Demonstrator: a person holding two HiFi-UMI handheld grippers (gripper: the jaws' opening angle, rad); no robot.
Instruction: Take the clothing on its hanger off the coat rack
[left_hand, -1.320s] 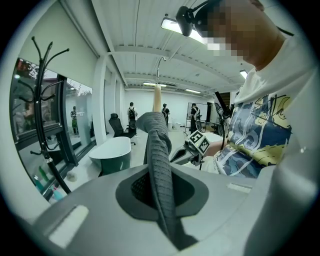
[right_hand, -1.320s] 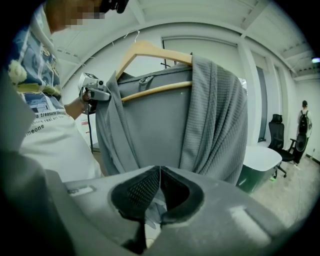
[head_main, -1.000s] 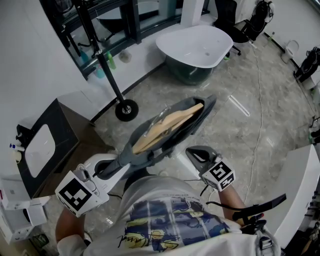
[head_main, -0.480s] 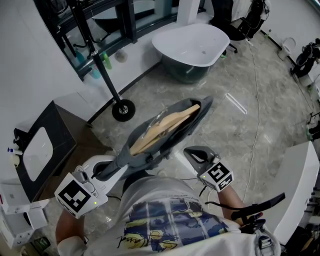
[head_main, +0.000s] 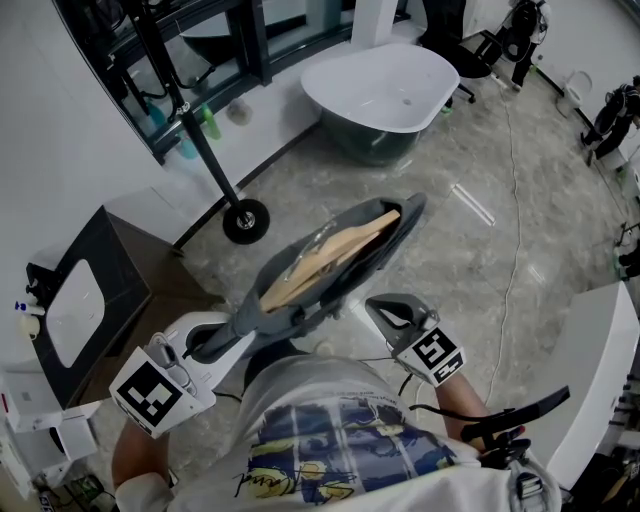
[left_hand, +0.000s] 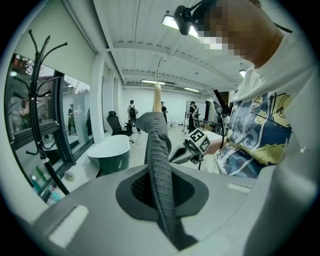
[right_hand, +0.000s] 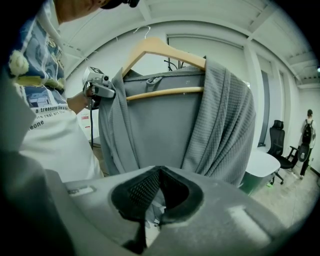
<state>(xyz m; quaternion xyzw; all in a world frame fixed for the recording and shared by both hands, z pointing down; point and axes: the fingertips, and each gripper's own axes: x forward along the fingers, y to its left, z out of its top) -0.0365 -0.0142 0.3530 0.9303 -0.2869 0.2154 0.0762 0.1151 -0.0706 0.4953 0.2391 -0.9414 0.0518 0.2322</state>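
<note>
The garment (head_main: 388, 248) on its hanger (head_main: 330, 250) hangs between left gripper (head_main: 205, 343) and right gripper (head_main: 392, 312), coat rack (head_main: 212, 155) and bathtub (head_main: 385, 85) beyond.

The garment (right_hand: 225, 125) is mid-grey with a fine waffle weave, hung on a pale natural-wood hanger (right_hand: 170, 50). The left gripper (head_main: 222, 335) and right gripper (head_main: 385, 310) are light grey, each with black-and-white square markers. The floor (head_main: 480, 250) is grey and marbled, the bathtub (head_main: 385, 85) white over dark green, and the coat rack (head_main: 217, 165) black.

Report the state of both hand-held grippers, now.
Left hand-held gripper: closed on the grey waffle-knit garment.
Right hand-held gripper: closed, holding nothing.
</note>
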